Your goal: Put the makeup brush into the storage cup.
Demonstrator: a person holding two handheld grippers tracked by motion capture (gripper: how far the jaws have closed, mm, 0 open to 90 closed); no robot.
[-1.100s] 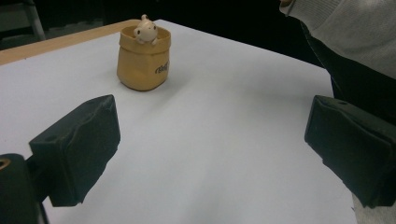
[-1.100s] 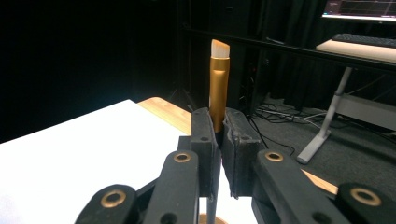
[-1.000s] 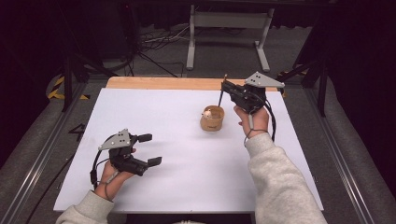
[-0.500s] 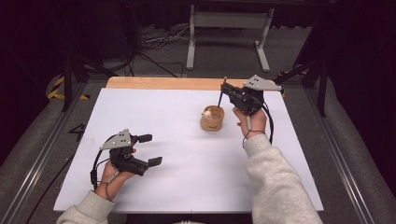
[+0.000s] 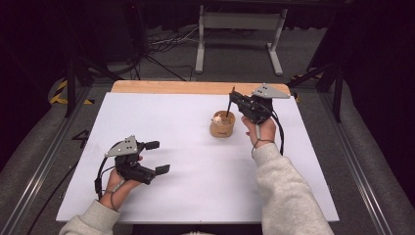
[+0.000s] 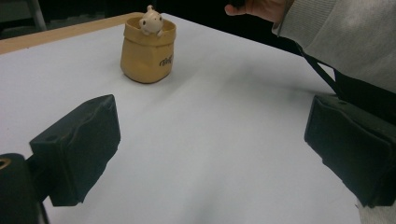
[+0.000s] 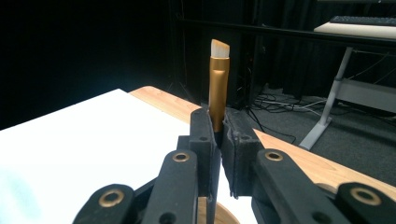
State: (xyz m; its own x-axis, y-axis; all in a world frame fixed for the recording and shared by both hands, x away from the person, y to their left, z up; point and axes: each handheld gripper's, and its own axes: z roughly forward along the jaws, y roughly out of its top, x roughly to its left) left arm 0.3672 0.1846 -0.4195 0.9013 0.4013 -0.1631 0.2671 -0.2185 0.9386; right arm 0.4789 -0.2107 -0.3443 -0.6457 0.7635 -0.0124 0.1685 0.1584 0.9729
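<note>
White sheeting covers the table (image 5: 195,147), with a strip of bare wood showing along its far edge; that is the biggest thing I have in front of me. Next down in size are my two tools. The left gripper (image 5: 154,157) rests low over the near left part of the sheet, its jaws wide apart with nothing between them; in the left gripper view the two black pads (image 6: 79,149) frame bare white surface. The right gripper (image 5: 234,95) hangs over the far right part, just beyond and above the cup, jaws pressed together on a brush.

The tan sack-shaped cup (image 5: 222,125) stands upright on the sheet, well apart from my left tool, with a small pale figurine (image 6: 152,21) peeking over its rim. The brush (image 7: 218,79) is smallest: a gold ferrule with a pale angled tip, upright in the right gripper view. In the high view its dark handle slants down to the cup's mouth.
</note>
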